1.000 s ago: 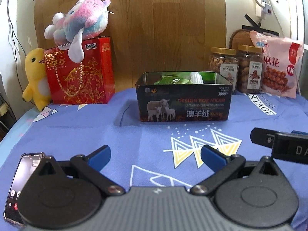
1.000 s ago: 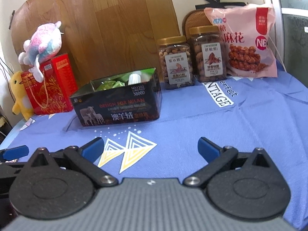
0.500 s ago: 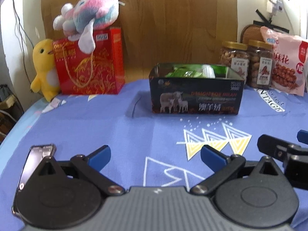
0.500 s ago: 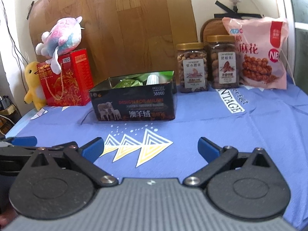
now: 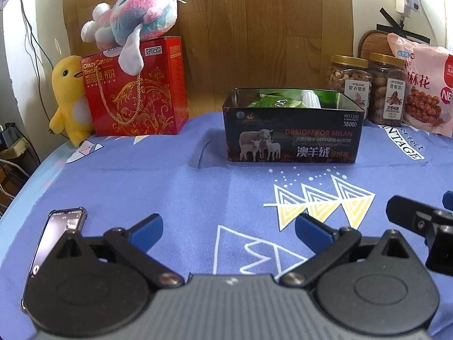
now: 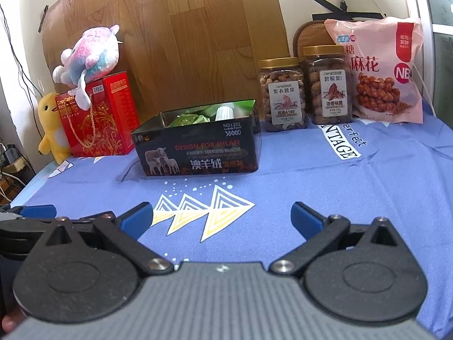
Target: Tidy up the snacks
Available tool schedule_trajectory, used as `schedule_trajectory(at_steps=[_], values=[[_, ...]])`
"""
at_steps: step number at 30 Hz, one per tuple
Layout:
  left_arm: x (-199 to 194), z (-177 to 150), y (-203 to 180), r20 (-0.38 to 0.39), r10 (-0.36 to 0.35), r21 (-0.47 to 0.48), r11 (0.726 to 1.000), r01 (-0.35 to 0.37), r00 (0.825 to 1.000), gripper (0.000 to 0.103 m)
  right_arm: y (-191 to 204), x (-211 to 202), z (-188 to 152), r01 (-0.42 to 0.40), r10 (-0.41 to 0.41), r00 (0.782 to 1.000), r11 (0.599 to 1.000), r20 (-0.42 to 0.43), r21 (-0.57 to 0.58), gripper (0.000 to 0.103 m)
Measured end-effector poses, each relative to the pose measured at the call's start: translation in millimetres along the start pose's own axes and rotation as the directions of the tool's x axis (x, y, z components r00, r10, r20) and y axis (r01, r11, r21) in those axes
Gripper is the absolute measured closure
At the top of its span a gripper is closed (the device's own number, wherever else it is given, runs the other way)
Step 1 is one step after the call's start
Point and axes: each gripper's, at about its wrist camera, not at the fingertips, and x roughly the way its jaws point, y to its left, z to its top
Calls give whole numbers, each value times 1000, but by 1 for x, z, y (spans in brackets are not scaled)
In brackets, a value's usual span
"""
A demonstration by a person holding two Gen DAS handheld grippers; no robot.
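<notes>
both tongs, left gripper [image 5: 228, 228] and right gripper [image 6: 221, 216], gape wide and empty. well ahead of them sits the dark tin box [image 6: 198, 144], likely stiff; behind it the soft, crinkly snack bag [image 6: 379, 70], best pinched at its top; then rigid, slippery nut jars [image 6: 283, 93].

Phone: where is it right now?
Left wrist view only: the phone lies flat on the blue tablecloth at lower left, beside the left gripper, partly hidden behind it.
</notes>
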Motion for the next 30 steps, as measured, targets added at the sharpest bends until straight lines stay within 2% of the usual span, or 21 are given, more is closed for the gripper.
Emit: schedule_trajectory(at_steps=[8,15,30], values=[[-4,1,-5,22,23,22,999,-24,999,0,-2,-3,0,-2,2,1000,1000,19,9,0],[-11,2,-14,81,74,74,994,-80,994,0,-5,-4,0,-6,5,1000,1000,24,22,0],[-9,2,-14,72,55,77,995,-61,996,0,-6,-5,1,-8,7,999,1000,40,12,0]])
